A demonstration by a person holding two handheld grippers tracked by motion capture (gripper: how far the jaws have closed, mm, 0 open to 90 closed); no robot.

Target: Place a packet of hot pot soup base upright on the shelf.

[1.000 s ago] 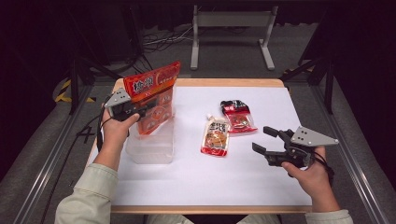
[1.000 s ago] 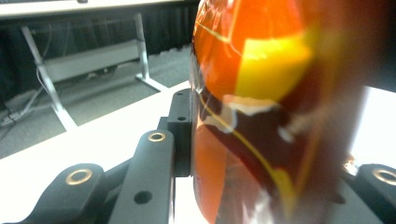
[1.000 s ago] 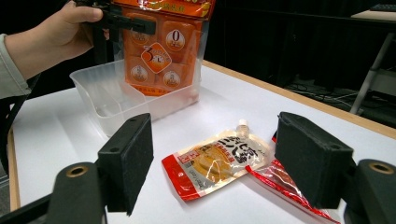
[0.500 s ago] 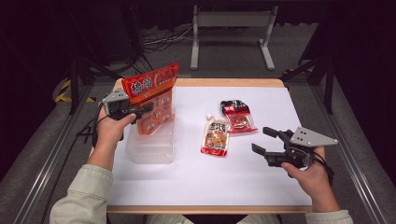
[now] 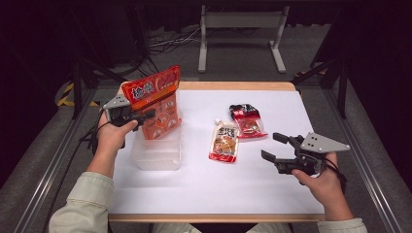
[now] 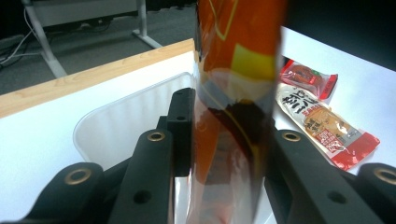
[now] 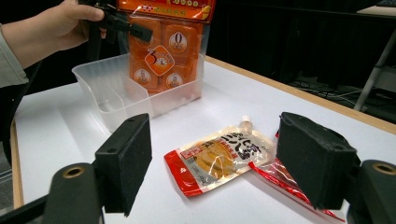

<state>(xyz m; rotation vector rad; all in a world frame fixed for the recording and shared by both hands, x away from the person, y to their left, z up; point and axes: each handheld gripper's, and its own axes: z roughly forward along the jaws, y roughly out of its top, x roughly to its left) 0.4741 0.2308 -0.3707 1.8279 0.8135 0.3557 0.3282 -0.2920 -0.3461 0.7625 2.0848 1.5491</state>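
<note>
1. The left gripper (image 5: 145,115) is holding the orange snack bag (image 5: 156,104) upright, its jaws closing on the bag's side edge, so the bag is hanging with its lower end inside the clear container (image 5: 158,151).
2. I judge this grip is keeping the bag vertical so that it can be going down into the container without folding.
3. The right gripper (image 5: 275,146) is waiting, jaws wide and holding nothing, well to the right of the container.
4. The spouted pouch (image 5: 224,142) and the red packet (image 5: 248,120) are lying flat on the white surface (image 5: 204,184), between the container and the right gripper.
</note>
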